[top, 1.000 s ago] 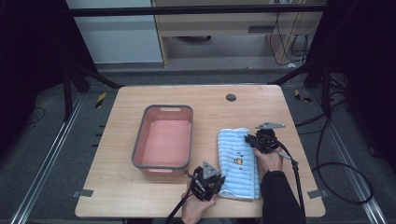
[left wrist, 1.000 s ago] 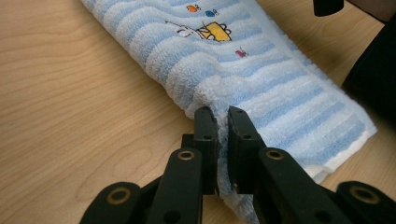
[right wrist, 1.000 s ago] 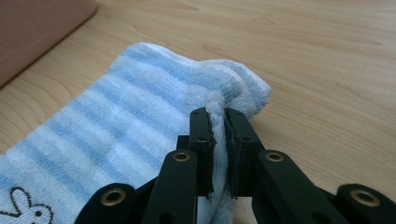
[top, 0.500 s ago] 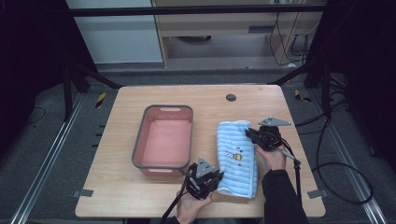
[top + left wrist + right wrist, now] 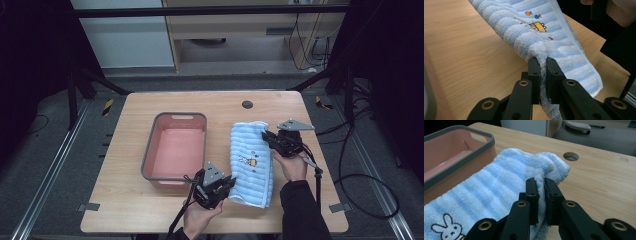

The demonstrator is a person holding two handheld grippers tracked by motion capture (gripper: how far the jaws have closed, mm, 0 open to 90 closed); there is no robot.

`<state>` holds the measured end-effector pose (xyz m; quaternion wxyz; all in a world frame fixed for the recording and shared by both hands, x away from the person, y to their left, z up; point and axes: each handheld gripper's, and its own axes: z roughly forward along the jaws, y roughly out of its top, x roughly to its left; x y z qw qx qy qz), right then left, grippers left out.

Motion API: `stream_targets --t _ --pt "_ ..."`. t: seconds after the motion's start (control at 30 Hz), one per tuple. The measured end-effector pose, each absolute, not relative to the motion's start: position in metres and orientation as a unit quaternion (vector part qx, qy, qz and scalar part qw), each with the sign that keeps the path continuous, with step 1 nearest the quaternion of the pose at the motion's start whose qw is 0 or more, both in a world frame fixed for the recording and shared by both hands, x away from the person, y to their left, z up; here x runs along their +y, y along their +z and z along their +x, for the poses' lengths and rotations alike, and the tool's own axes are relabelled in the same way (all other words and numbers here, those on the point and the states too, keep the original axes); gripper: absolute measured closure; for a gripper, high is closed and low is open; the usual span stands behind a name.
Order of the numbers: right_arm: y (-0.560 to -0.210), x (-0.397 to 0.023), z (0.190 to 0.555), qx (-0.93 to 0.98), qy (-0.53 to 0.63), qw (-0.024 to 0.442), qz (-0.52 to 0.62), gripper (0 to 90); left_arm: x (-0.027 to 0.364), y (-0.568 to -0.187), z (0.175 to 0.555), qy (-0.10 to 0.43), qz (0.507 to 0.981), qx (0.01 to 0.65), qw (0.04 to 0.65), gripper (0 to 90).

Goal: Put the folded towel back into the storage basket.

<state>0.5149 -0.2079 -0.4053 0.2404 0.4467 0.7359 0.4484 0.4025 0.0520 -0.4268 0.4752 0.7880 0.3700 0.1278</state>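
**A:** Start at your left. The pink basin (image 5: 176,150) sits empty on the surface (image 5: 125,130), its long side just beside the folded blue towel (image 5: 251,160). That looks like the place the towel should go, so plan the carry toward it.

**B:** What does my left hand-held gripper (image 5: 220,188) have?

**A:** It is clenched on the towel's near corner. In the left gripper view the terry is bunched between the jaws (image 5: 543,72), with a tail hanging below. The bite looks deep enough, so don't re-grip.

**B:** And the middle of the towel?

**A:** It slopes down from both corners, and I judge the belly rests on the surface or hangs very near it. The rabbit embroidery (image 5: 245,161) faces up. Lift both ends evenly until the sag clears the basin's grey rim (image 5: 206,145); otherwise the cloth will drag against the wall and may push the basin.

**B:** My right hand-held gripper (image 5: 268,138)?

**A:** It is clamped on the far corner. The right gripper view shows a fold pinched between its jaws (image 5: 541,186), close to the cable hole (image 5: 571,156) in the surface. Hold your two hands the same distance apart, move them sideways together, and let go only once the towel is over the basin.
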Motion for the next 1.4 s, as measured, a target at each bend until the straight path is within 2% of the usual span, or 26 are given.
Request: stream_targets --t 0.47,0.7,1.4 --pt "-0.370 -0.191 0.517 0.731 0.464 0.255 0.431 83.0 0.069 -0.394 0.404 0.143 0.781 0.360 0.490 83.8" --pt "-0.351 -0.176 0.519 0.726 0.474 0.263 0.423 83.0 0.083 -0.378 0.404 0.169 0.773 0.360 0.494 83.8" --pt "-0.322 -0.129 0.535 0.724 0.492 0.264 0.406 83.0 0.132 -0.352 0.409 0.210 0.753 0.372 0.500 83.7"
